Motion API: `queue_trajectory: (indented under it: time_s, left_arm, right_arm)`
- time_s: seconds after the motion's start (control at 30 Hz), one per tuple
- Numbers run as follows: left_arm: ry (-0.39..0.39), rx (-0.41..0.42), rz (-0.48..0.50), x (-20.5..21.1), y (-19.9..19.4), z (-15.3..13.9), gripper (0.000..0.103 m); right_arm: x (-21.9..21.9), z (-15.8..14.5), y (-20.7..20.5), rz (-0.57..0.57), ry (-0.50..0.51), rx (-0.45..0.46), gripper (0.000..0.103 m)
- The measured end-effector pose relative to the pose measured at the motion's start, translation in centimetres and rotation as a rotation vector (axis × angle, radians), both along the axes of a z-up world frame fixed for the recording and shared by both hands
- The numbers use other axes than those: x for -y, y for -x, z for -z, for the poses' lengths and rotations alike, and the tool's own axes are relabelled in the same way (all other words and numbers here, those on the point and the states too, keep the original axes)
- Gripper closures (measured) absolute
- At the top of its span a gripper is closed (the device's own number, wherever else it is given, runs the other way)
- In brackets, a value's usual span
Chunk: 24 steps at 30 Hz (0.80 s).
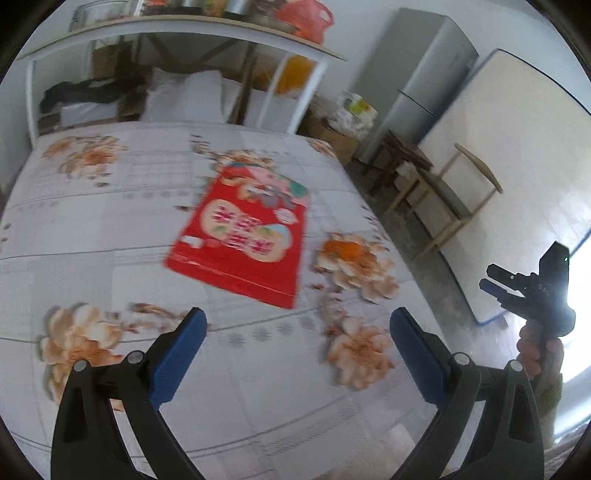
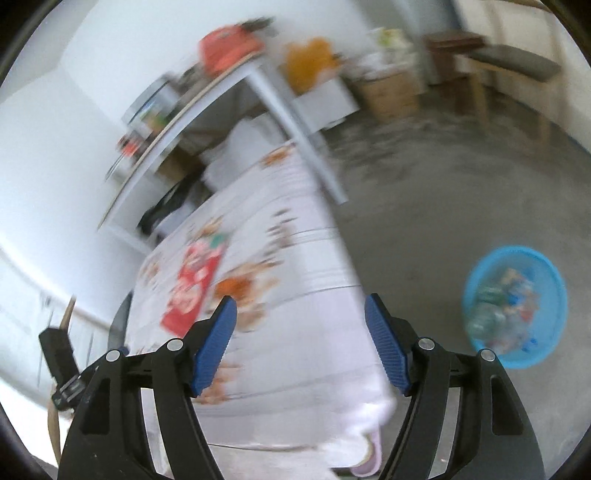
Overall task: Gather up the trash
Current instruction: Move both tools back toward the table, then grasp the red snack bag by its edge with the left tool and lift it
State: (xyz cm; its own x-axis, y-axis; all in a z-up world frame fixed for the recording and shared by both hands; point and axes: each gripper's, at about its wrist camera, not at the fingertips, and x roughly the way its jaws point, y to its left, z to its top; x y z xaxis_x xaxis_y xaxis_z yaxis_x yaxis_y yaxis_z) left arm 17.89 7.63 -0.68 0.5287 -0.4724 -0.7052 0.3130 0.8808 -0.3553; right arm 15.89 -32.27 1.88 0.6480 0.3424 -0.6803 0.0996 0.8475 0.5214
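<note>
While both claws hang empty above the bed (image 1: pixel 110 229), the trash to take is the red packet (image 1: pixel 240 236), lying flat mid-bed on the floral sheet. Left claw (image 1: pixel 297 332) is spread wide, pointed at the packet's near edge, not touching it. Right claw (image 2: pixel 300 325) is also wide, off past the bed's side and tilted; in the left view it looks narrower, so go by its own camera.

Likely step: left claw reaches for the packet. Packet is thin and flat, so come in low at the near edge or a corner, get one finger under, pinch the packet only, not the sheet. Soft bedding will give, so press lightly. Both views are motion-blurred, so slow down before closing.

Blue bin (image 2: pixel 517 314) stands on the grey concrete floor (image 2: pixel 424 177), well apart from the bed, already holding bottles and wrappers; probable drop spot. Room: white shelf frame (image 1: pixel 177 26) over the bed head with bags, a fridge (image 1: pixel 421 81), a wooden chair (image 1: pixel 450 199), a mattress leaning on the wall.
</note>
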Motion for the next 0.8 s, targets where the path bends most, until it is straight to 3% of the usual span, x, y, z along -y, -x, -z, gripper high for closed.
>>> queue_trajectory:
  time_s: [0.13,0.33,0.6,0.8]
  left_arm:
    - [0.009,0.001,-0.055,-2.3,-0.5,0.6,0.006]
    - [-0.024,0.019,-0.076,-3.8,-3.1,1.4,0.006]
    - [-0.061,-0.065,-0.136,-4.5,-8.9,3.9,0.035]
    - [-0.07,-0.099,-0.158,-4.1,-11.4,5.0,0.056]
  right_arm:
    - [-4.6,-0.1,-2.8,-0.112,0.003,0.0,0.034]
    - [-9.3,-0.5,-5.6,-0.186,0.014,-0.004,0.039]
    - [-14.6,0.4,-12.1,-0.254,0.034,-0.093,0.063]
    - [-16.6,2.6,-18.8,-0.193,0.218,-0.157,0.07]
